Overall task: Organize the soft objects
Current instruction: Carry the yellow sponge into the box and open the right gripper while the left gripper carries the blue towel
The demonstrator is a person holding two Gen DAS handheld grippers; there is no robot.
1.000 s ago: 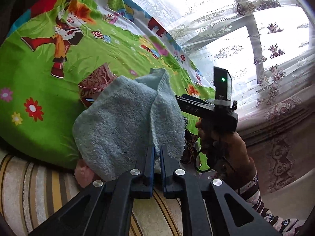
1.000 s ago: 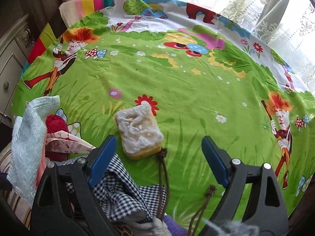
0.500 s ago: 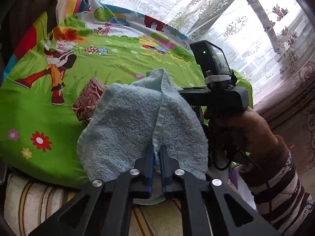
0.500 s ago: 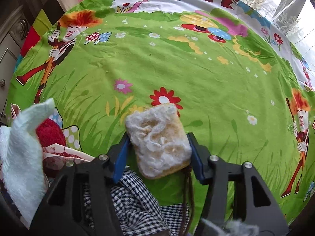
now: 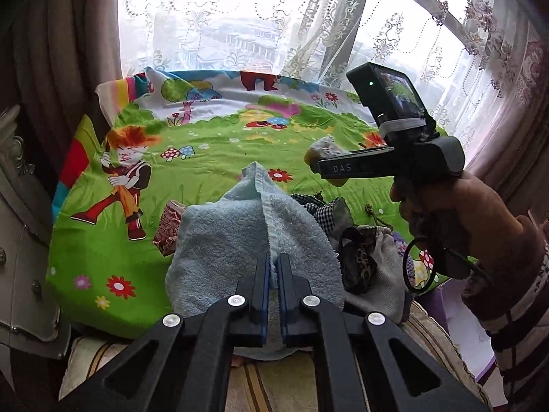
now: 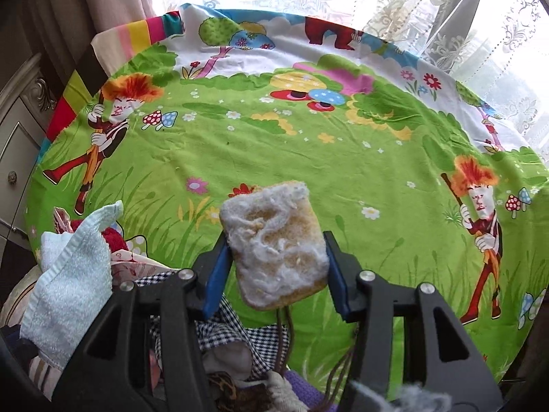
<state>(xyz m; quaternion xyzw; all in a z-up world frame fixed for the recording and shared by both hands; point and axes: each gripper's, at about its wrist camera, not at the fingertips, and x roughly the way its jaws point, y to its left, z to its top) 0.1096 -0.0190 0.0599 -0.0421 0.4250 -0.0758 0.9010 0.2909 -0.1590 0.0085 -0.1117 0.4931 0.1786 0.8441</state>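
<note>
— Anything in the right?
— Closing the right gripper [image 6: 276,237] on the sponge [image 6: 274,240]. Blue pads against both side edges, gripped clear above the green cloth [image 6: 308,158] of the bench. From the left wrist, seen hanging out past the towel, toward the window.
— Which way for its long axis?
— Running away from the fingers, roughly along the pointing line, with the far end tilted a touch left. Fluffy white face turned up to the camera.
— And the left?
— Clamping the blue towel [image 5: 233,240] with the left gripper [image 5: 271,274], fingers shut tight on a fold at its near edge. Draped forward in a hump over the pile at the near rim of the bench.
— Nearer the pile?
— Left, judging by the checked cloth [image 5: 322,209] and drawstring pouch [image 5: 363,250] just beside the towel. Right pitched steeply down, holding the sponge over open cloth just beyond.
— Next?
— Probably carrying each to its own spot, with plenty of bare green ahead of both.
</note>
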